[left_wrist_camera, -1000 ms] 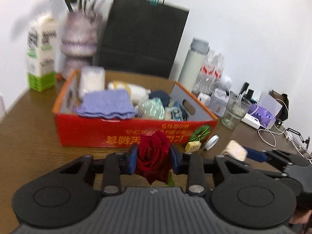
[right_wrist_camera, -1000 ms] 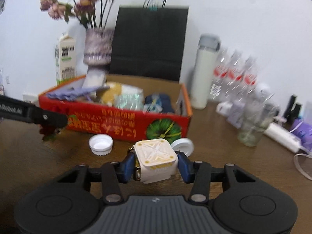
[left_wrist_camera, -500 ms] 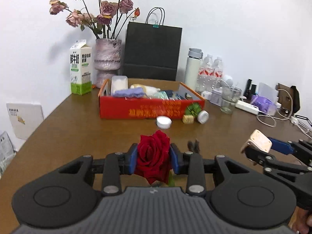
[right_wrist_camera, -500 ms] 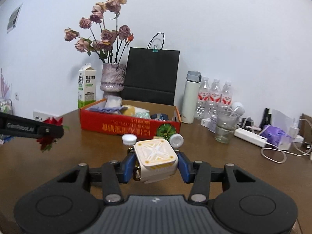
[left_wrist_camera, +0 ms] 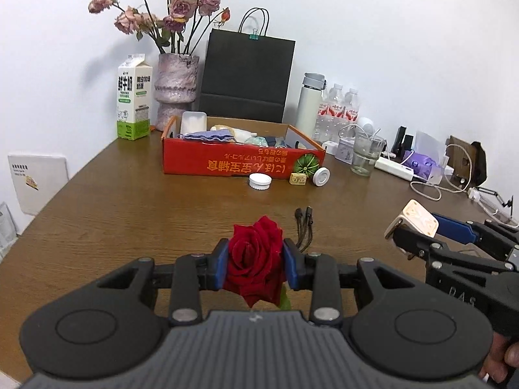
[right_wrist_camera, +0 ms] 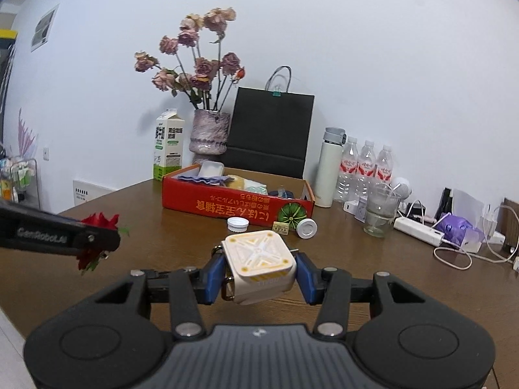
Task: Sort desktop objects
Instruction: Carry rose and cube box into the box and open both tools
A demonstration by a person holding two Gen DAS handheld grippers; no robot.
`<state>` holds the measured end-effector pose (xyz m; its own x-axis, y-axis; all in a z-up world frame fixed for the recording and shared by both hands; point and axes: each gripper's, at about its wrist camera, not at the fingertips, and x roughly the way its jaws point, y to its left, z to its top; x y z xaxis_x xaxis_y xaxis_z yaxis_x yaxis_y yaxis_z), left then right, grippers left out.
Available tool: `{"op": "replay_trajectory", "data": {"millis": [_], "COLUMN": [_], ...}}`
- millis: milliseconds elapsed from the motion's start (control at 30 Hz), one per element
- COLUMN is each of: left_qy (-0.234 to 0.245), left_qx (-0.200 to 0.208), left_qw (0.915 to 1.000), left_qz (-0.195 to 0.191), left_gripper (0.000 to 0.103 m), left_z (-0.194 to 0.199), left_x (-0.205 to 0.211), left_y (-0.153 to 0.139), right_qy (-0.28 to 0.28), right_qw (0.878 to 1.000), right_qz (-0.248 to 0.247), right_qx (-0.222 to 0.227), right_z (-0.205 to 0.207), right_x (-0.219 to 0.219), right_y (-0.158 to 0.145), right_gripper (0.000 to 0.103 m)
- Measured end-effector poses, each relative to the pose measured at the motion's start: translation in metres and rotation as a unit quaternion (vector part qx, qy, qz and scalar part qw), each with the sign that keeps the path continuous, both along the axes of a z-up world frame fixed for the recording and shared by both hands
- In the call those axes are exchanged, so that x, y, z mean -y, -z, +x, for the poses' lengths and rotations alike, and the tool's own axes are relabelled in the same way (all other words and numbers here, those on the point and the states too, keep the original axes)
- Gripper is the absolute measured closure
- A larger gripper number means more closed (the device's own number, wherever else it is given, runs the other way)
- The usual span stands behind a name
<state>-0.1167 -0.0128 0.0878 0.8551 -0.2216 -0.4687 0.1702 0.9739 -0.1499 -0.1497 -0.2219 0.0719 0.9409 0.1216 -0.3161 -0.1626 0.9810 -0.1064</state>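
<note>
My left gripper (left_wrist_camera: 255,263) is shut on a red rose (left_wrist_camera: 254,253) and holds it above the near part of the brown table (left_wrist_camera: 129,214). My right gripper (right_wrist_camera: 259,275) is shut on a white cube with a yellow pattern (right_wrist_camera: 261,264); this cube (left_wrist_camera: 416,223) also shows at the right of the left wrist view. The rose (right_wrist_camera: 97,222) shows at the left of the right wrist view. A red cardboard box (left_wrist_camera: 240,163) filled with several items stands far ahead. A white cap (left_wrist_camera: 260,181), a small yellow block (left_wrist_camera: 298,179) and a white round lid (left_wrist_camera: 321,176) lie in front of it.
A black cable end (left_wrist_camera: 304,223) lies just beyond the rose. A milk carton (left_wrist_camera: 134,97), a vase of dried roses (left_wrist_camera: 176,89) and a black paper bag (left_wrist_camera: 248,77) stand behind the box. A thermos (left_wrist_camera: 311,103), water bottles, a glass (left_wrist_camera: 365,155), a power strip and cables crowd the right.
Both grippers have pulled back from the red box and risen, each still holding its object. The box now sits much farther away.
</note>
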Motion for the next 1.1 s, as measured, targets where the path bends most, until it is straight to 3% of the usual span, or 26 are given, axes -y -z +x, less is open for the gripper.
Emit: {"op": "replay_trajectory", "data": {"millis": [100, 333, 500, 667, 733, 867, 900, 967, 1100], "left_qy": [0.024, 0.039, 0.066, 0.112, 0.119, 0.128, 0.108, 0.066, 0.081], "left_qx": [-0.013, 0.001, 0.015, -0.033, -0.073, -0.173, -0.194, -0.221, -0.233], "left_qw": [0.9992, 0.9987, 0.9976, 0.9929, 0.99, 0.9765, 0.9751, 0.9731, 0.9687], "left_qz": [-0.028, -0.032, -0.016, -0.021, -0.017, -0.01, -0.011, 0.0, -0.032], "left_gripper": [0.068, 0.068, 0.068, 0.068, 0.068, 0.068, 0.068, 0.069, 0.067], "left_z": [0.014, 0.058, 0.134, 0.243, 0.291, 0.384, 0.401, 0.422, 0.427], "left_x": [-0.007, -0.012, -0.013, -0.006, 0.0, 0.007, 0.004, -0.003, -0.01], "left_y": [-0.001, -0.016, -0.04, -0.057, -0.051, -0.01, 0.001, 0.015, 0.024], "right_qy": [0.015, 0.022, 0.031, 0.021, 0.023, 0.018, 0.018, 0.018, 0.022], "right_qw": [1.0, 0.999, 0.998, 0.996, 0.994, 0.978, 0.974, 0.968, 0.961], "right_qz": [0.011, 0.04, 0.052, 0.083, 0.098, 0.148, 0.152, 0.14, 0.094], "right_qx": [0.003, -0.019, -0.002, -0.009, -0.031, -0.147, -0.17, -0.207, -0.26], "right_z": [0.012, 0.061, 0.12, 0.204, 0.248, 0.344, 0.359, 0.386, 0.421], "right_x": [0.007, 0.019, 0.026, 0.038, 0.039, 0.042, 0.04, 0.036, 0.023], "right_y": [-0.004, -0.011, -0.029, -0.059, -0.065, -0.058, -0.052, -0.041, -0.017], "right_gripper": [0.057, 0.057, 0.057, 0.057, 0.057, 0.057, 0.057, 0.057, 0.057]}}
